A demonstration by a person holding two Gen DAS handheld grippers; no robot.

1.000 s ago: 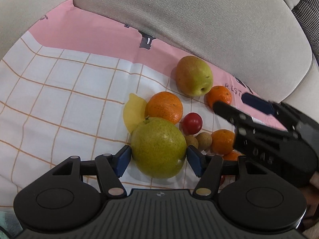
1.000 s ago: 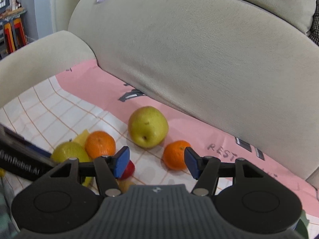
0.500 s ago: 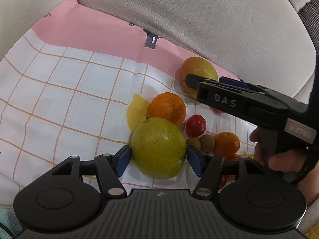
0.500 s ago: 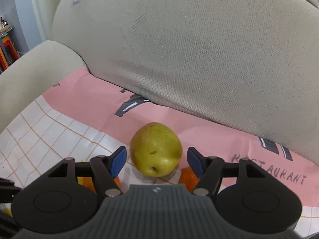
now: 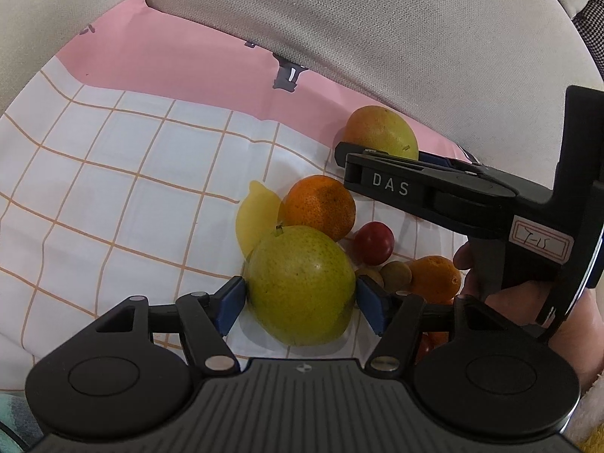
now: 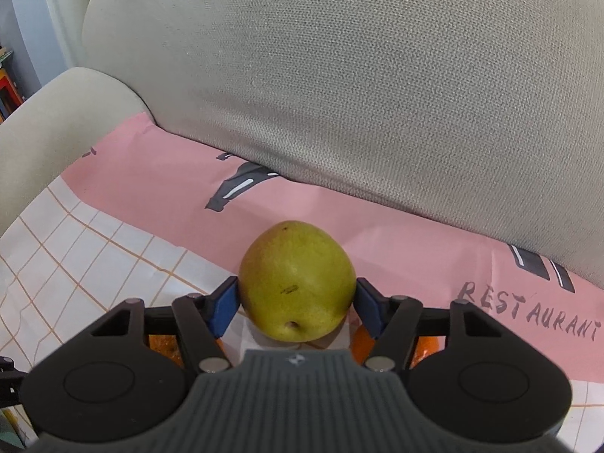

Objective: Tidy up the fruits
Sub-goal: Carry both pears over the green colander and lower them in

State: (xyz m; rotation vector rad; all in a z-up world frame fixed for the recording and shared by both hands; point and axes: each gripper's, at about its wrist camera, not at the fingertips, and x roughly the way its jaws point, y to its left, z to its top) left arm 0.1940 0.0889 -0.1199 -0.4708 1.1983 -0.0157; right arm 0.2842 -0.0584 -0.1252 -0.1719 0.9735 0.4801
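A speckled green pear lies on the checked cloth between the pads of my left gripper. Its jaws are opening and the pads stand just off the pear's sides. Farther back, a second yellow-green pear sits at the cloth's pink border, also seen as the far pear in the left wrist view. My right gripper straddles it, jaws closing, with both pads touching its sides. The near finger of the right gripper crosses in front of that pear.
An orange, a red round fruit, small brown fruits, a mandarin and a yellow lemon shape crowd together. A person's hand holds the right gripper. The sofa backrest rises just behind.
The right gripper came in from the right, sank and now straddles the far pear. The left gripper kept its place around the near pear, its pads slightly wider.
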